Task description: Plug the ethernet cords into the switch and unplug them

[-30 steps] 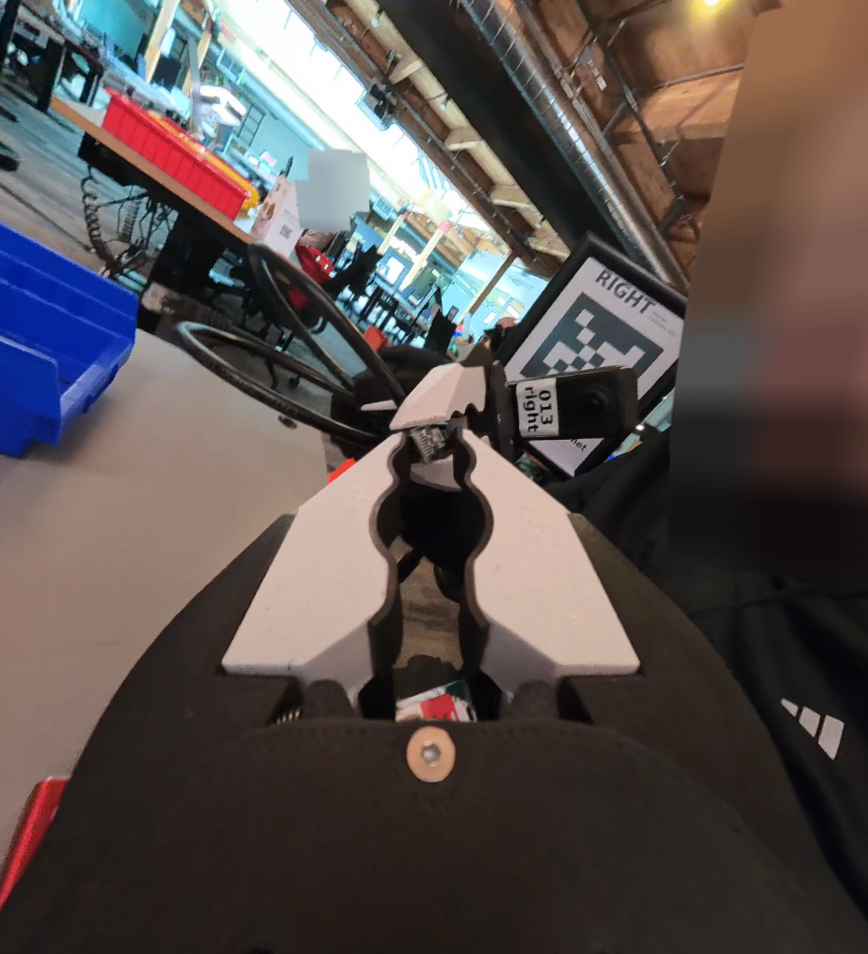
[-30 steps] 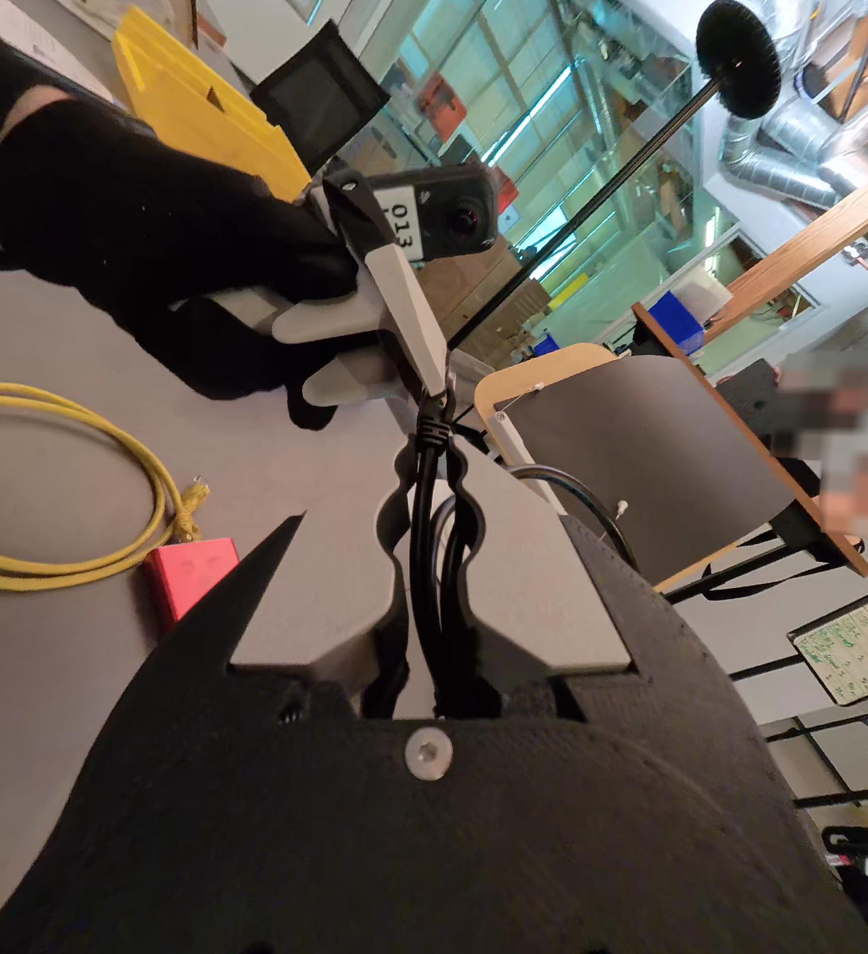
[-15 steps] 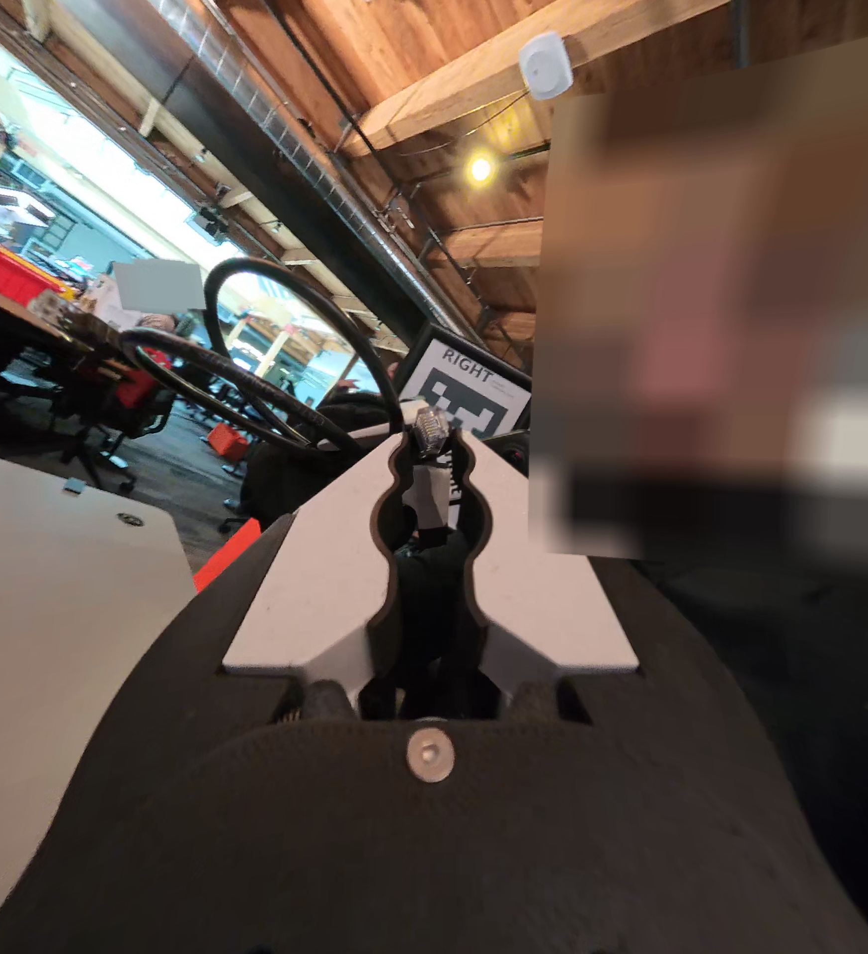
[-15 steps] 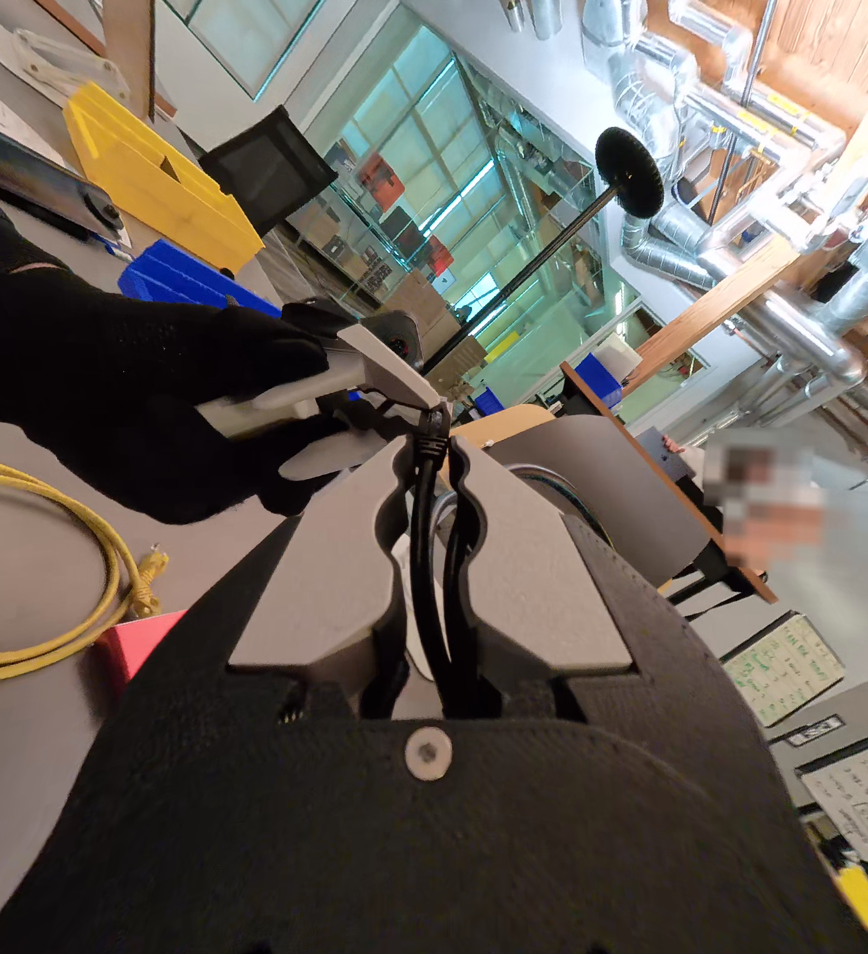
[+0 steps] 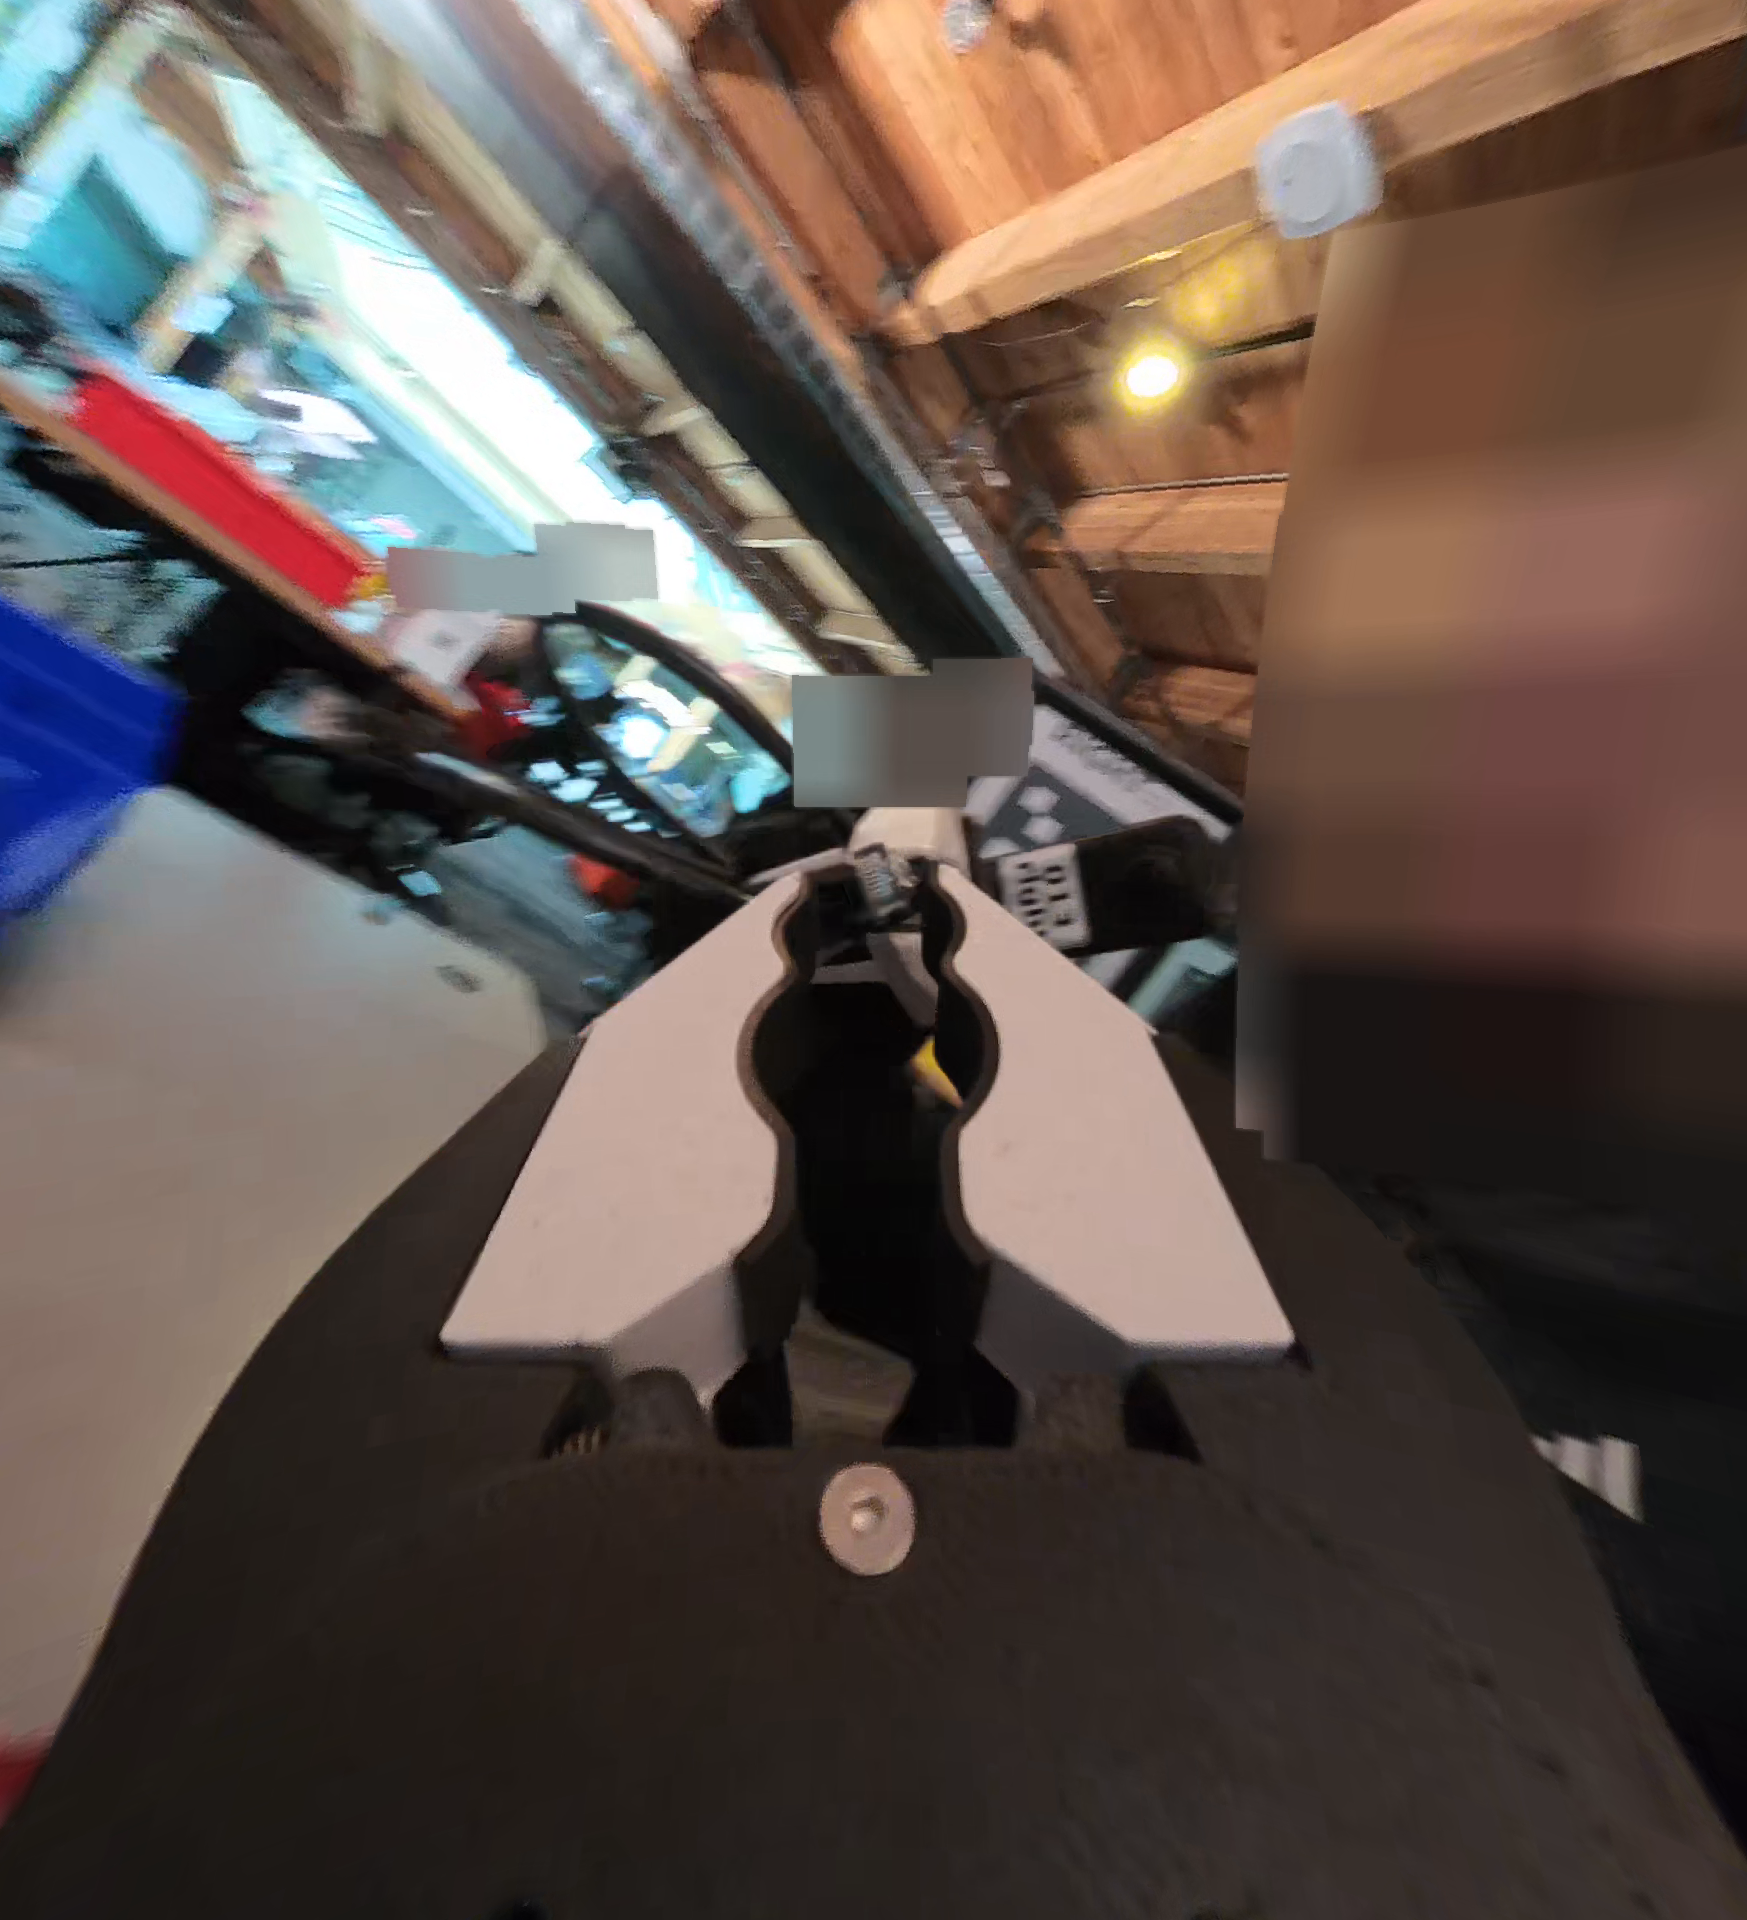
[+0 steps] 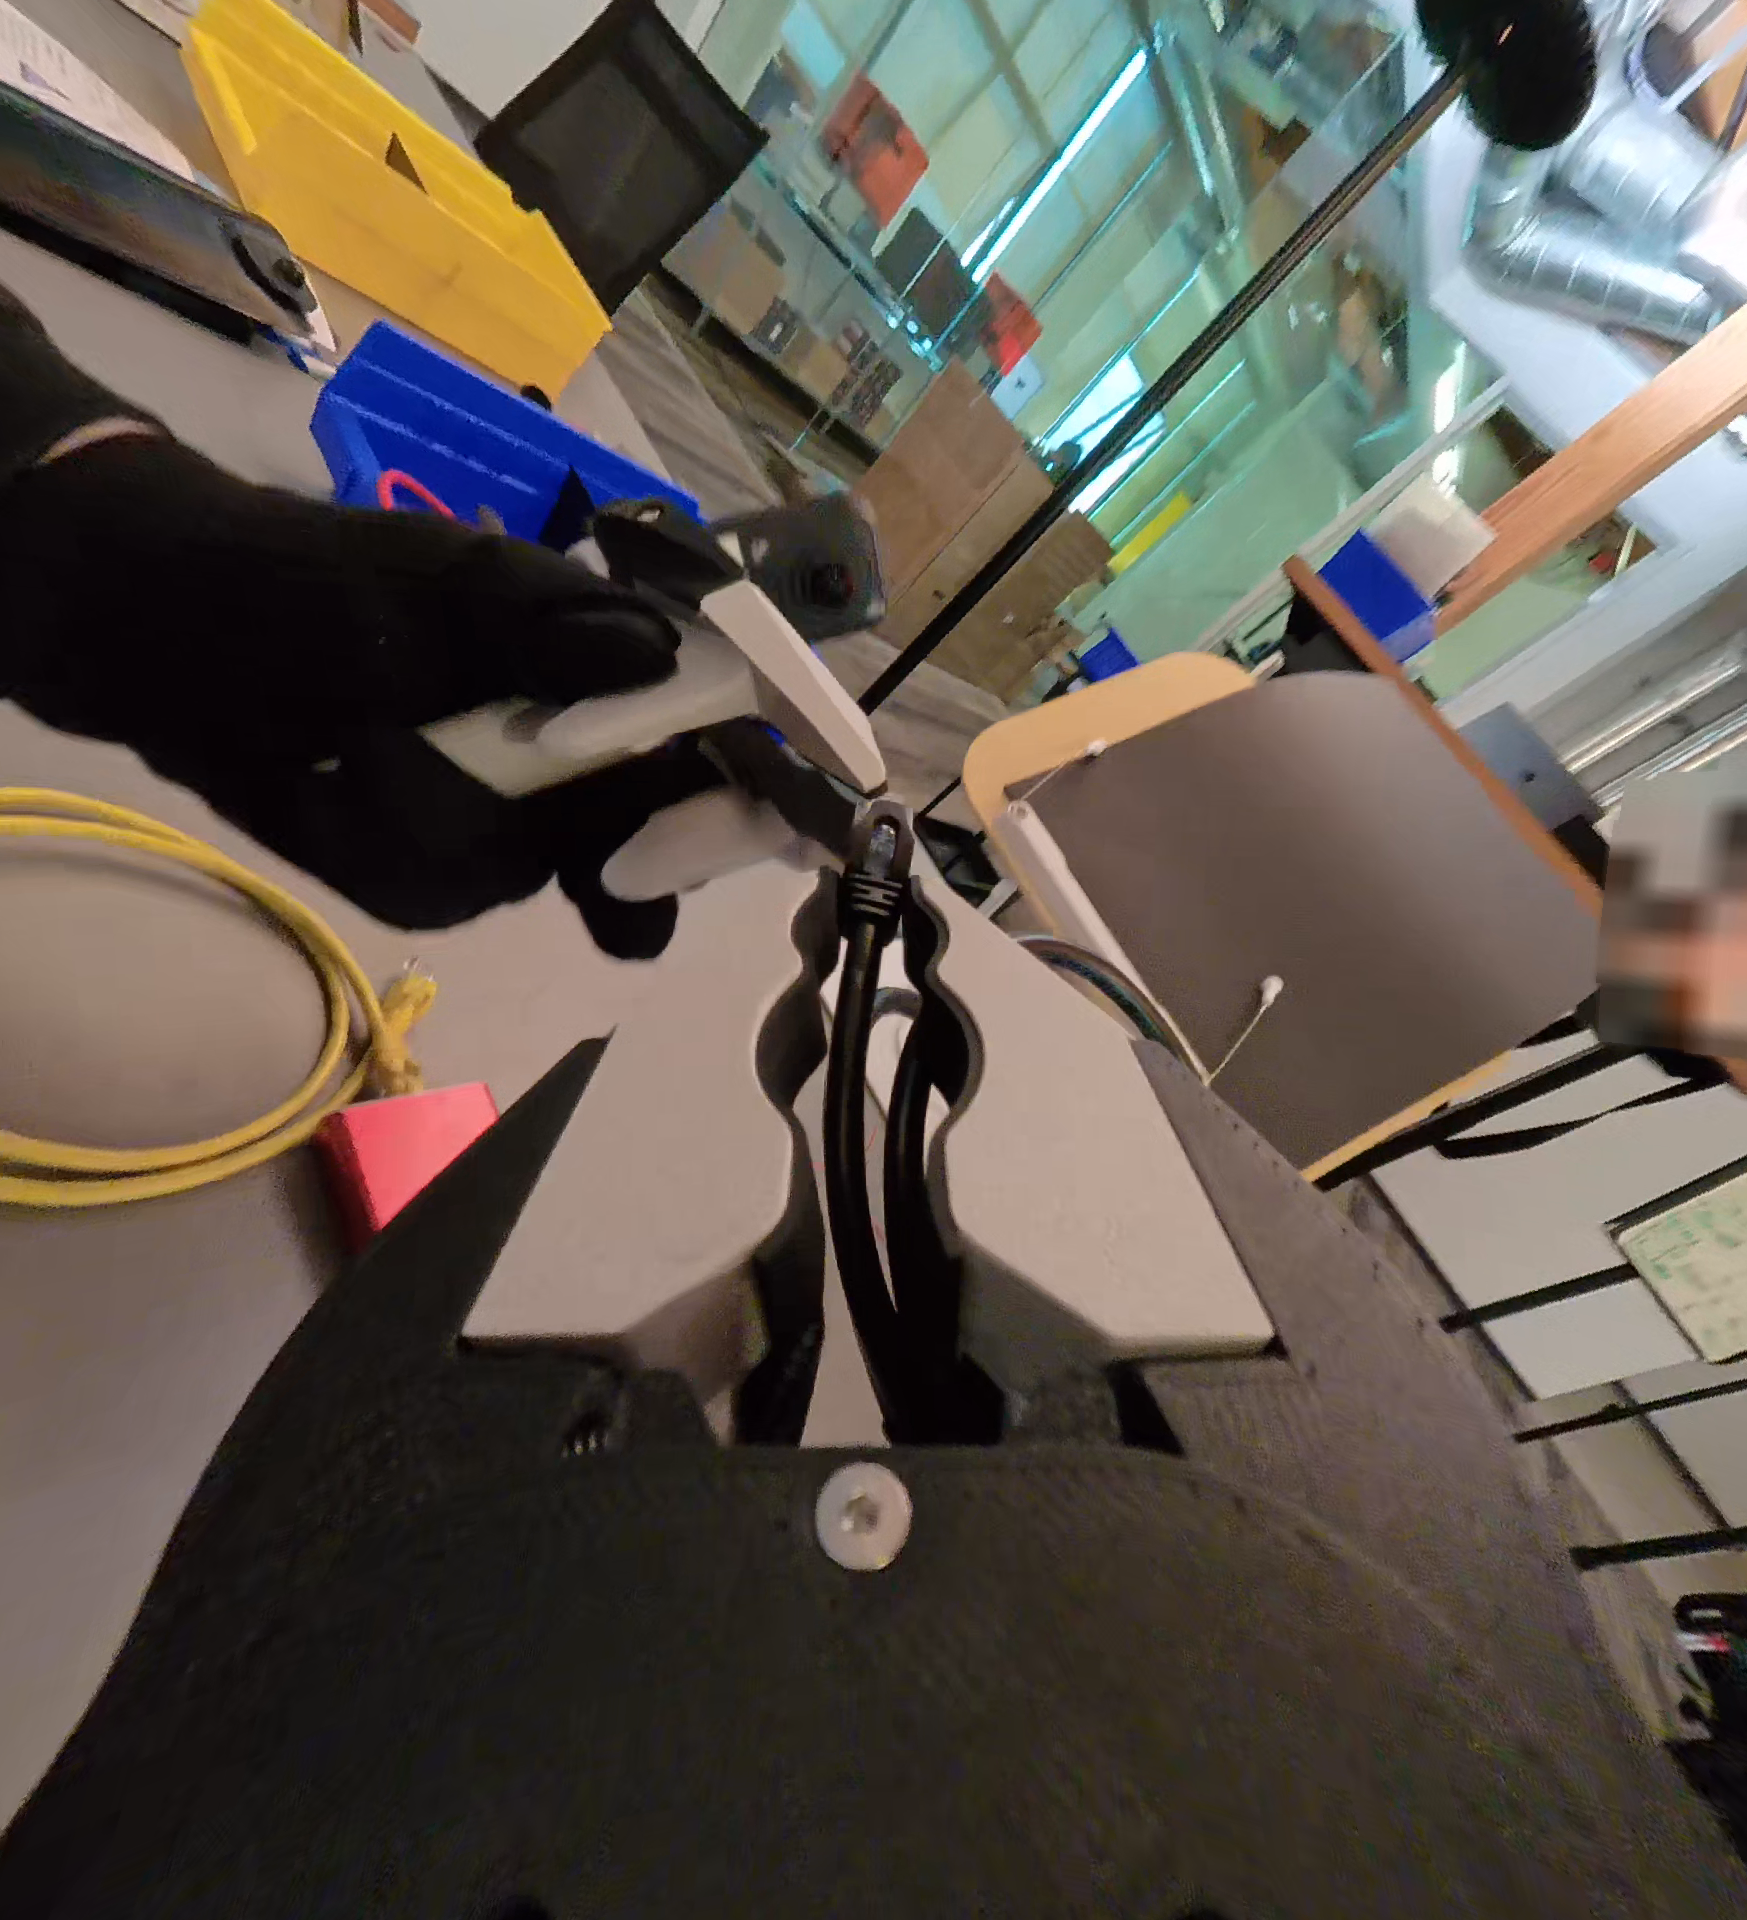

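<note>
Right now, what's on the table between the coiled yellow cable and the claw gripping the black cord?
In the right wrist view, a small red block lies there, touching the yellow cable by its plug, just left of the right claw.

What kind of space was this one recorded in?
Likely a workshop or lab in an industrial building: yellow parts bin and blue parts bin on grey worktables, exposed metal ducting, timber ceiling beams.
</note>
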A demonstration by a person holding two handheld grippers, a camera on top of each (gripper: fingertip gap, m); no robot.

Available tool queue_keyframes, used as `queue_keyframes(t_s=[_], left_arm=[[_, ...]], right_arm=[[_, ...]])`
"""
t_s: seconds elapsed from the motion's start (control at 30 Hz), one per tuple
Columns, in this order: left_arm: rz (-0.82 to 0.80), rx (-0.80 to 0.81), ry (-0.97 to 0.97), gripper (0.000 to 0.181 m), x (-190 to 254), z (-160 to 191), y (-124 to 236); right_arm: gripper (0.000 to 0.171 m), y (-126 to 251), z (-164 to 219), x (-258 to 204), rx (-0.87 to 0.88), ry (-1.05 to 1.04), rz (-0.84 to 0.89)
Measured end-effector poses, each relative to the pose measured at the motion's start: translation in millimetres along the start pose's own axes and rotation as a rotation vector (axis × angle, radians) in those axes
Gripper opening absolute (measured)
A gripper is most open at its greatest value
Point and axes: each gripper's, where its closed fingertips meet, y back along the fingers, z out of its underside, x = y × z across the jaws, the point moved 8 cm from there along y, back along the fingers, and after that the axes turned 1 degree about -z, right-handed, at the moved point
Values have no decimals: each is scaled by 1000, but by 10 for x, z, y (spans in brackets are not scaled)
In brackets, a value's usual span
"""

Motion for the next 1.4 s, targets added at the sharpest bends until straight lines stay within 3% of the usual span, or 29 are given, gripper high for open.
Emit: queue_keyframes(t_s=[0.03, 0.13, 0.27, 0.33, 0.63, 0.97, 1.27, 1.4], left_arm=[[-73, -22, -25, 19, -48, -30, 73], [-282, -147, -144, 26, -133, -89, 280], [-580, -541, -390, 44, -241, 78, 451], [-681, -746, -456, 62, -335, 267, 487], [-843, -1203, -578, 72, -837, 1036, 339], [-861, -1236, -541, 64, -937, 1112, 377], [-670, -956, -515, 64, -429, 492, 351], [-621, -920, -542, 64, -220, 325, 329]], right_arm=[[9, 3, 59, 27, -18, -11, -6], [8, 8, 256, 122, -61, -89, -36], [9, 18, 558, 210, -142, -136, -35], [9, 22, 660, 228, -155, -165, -43], [9, -42, 776, 146, -166, -202, -97], [9, -56, 812, 107, -119, -288, -190], [10, -4, 758, 78, -55, -356, -341], [9, -19, 662, -14, -41, -347, -429]])
